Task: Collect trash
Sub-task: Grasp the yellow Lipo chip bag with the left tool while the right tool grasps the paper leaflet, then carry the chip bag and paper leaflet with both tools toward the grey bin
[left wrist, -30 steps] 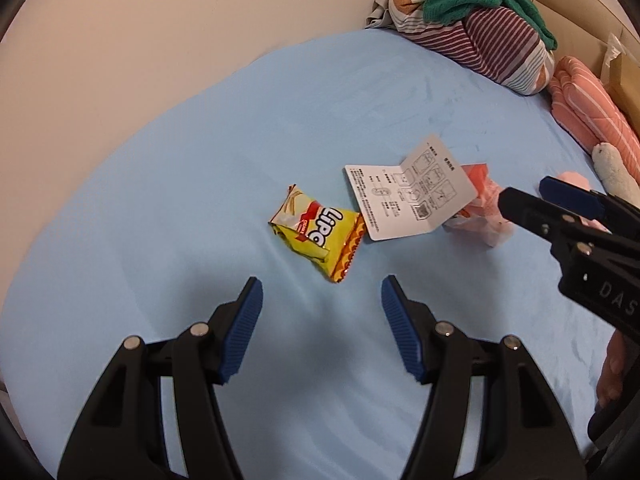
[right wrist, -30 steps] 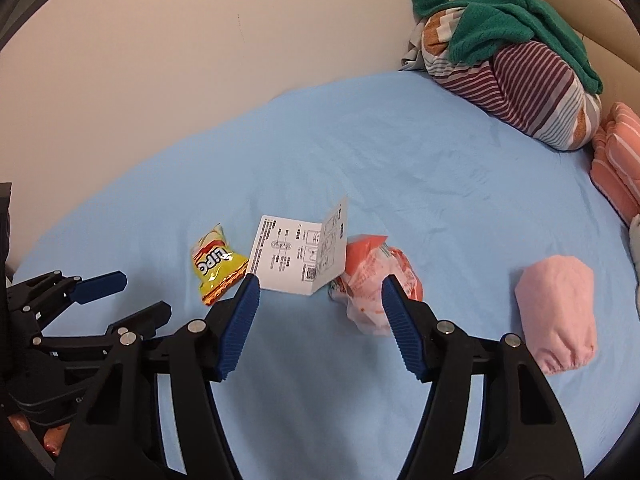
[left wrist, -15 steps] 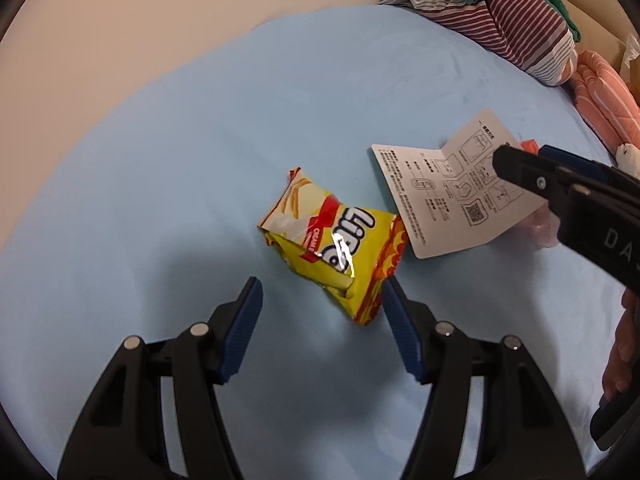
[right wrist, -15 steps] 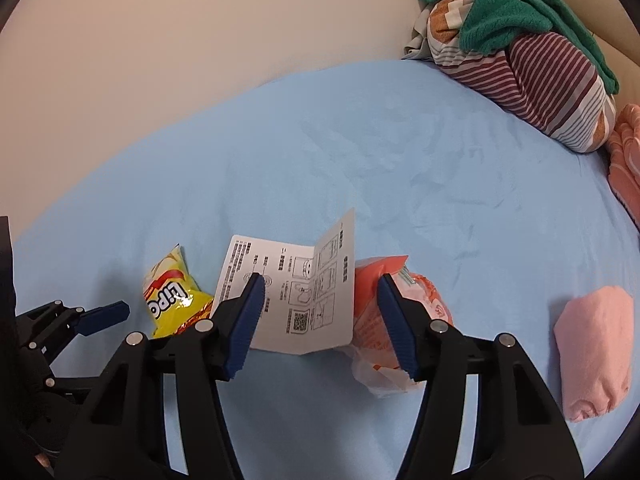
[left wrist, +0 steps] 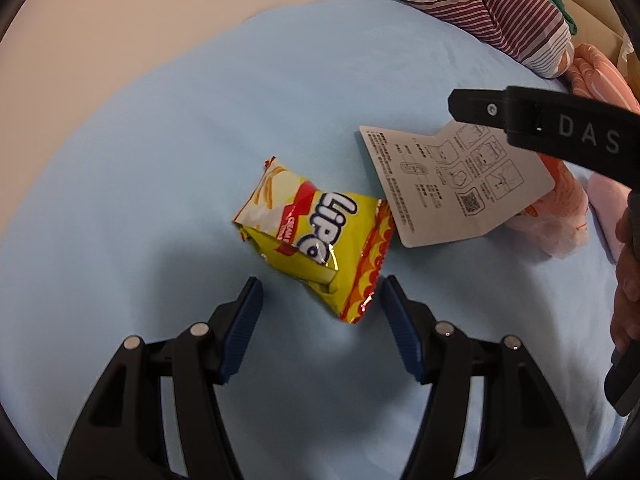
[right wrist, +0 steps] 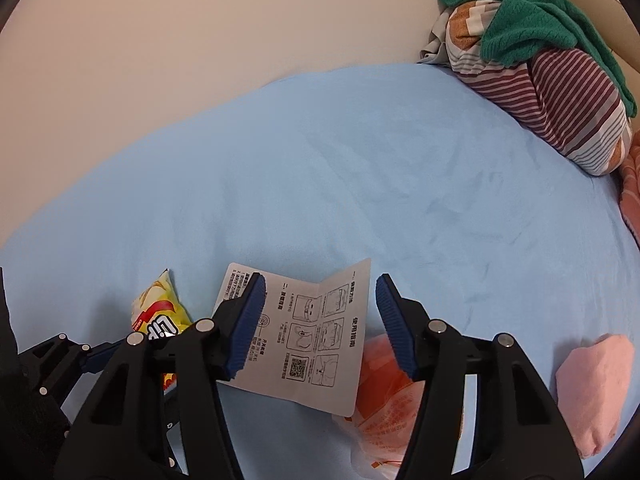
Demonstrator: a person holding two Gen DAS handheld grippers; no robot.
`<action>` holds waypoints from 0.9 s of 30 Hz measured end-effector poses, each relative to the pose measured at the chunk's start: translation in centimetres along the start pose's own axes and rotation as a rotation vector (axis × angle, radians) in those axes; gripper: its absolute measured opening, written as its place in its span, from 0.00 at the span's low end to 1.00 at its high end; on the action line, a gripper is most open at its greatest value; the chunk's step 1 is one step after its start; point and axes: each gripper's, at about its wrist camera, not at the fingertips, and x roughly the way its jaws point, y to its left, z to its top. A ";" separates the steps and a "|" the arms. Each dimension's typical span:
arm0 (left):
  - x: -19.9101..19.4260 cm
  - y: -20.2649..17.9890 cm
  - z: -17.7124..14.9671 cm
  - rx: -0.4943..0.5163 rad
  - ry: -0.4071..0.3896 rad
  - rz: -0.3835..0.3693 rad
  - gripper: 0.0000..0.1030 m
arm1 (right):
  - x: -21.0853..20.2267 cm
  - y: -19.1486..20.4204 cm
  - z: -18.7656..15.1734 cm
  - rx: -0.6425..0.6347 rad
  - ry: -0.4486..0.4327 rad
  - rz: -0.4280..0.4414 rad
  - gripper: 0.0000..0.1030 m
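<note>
A: Where's the trash?

B: Three pieces lie together on the blue bed sheet. A yellow snack bag sits in the middle, a folded white leaflet touches its red edge, and an orange plastic wrapper is tucked under the leaflet's far side.

A: And the grippers?

B: The left gripper hangs over the snack bag with its fingers wide apart; the bag's lower corner lies between the tips, but neither pad touches it. The right gripper is over the leaflet, its jaws closing. The paper shows between them, though the pads don't press on it. Whether the left finger touches the sheet's edge, I cannot tell.

A: Anything else around?

B: A pink folded cloth lies near the wrapper. A pile of striped bedding with a green towel on top sits well apart, by the wall.
</note>
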 end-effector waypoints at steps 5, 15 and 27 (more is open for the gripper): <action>0.3 0.0 0.6 -0.011 -0.006 0.002 0.61 | 1.2 -0.2 -1.3 0.031 0.055 0.040 0.36; 0.3 0.1 1.1 -0.019 -0.026 -0.025 0.37 | 0.2 0.1 -2.5 0.050 0.045 0.108 0.05; -2.9 1.1 -0.2 -0.013 -0.066 -0.026 0.35 | -4.3 -1.6 -3.5 0.080 -0.022 0.086 0.00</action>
